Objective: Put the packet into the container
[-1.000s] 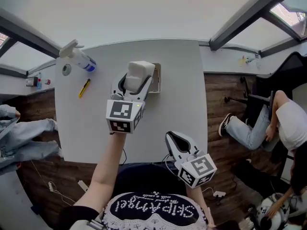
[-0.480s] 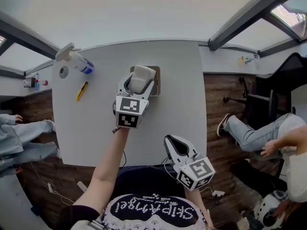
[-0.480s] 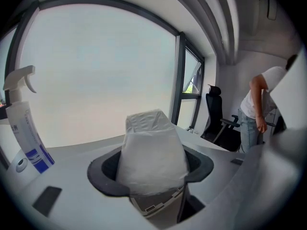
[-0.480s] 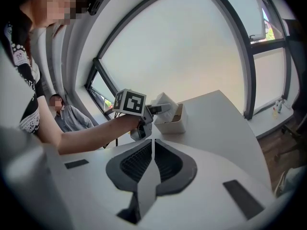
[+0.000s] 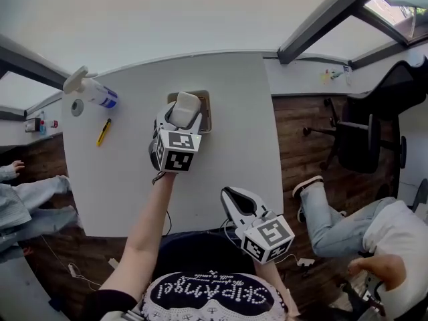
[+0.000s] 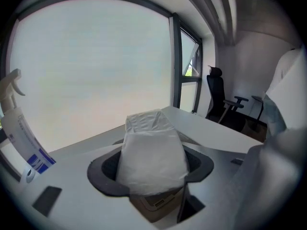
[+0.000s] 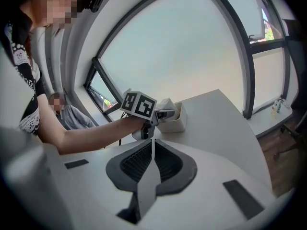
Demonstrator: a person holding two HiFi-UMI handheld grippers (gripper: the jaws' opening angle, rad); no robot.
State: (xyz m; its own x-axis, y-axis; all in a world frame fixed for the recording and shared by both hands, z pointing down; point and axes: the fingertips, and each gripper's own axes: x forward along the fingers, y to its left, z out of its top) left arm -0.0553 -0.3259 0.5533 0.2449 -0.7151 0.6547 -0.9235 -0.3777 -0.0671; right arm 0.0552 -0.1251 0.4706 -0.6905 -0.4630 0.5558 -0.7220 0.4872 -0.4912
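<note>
Packet (image 6: 152,152) is hovering over the container (image 5: 206,104), wide-spread left gripper (image 5: 180,120) clamping it, unreleased; right gripper (image 7: 152,150) is idling closed, empty.

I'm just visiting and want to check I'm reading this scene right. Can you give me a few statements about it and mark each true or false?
1. The left tongs hold a white packet. True.
2. The packet lies loose inside the container. False: the tongs grip it over the container's opening.
3. The right tongs are wide open. False: they are shut, with nothing between them.
4. A spray bottle is on the table. True.
5. The container is bright red. False: it is beige.
</note>
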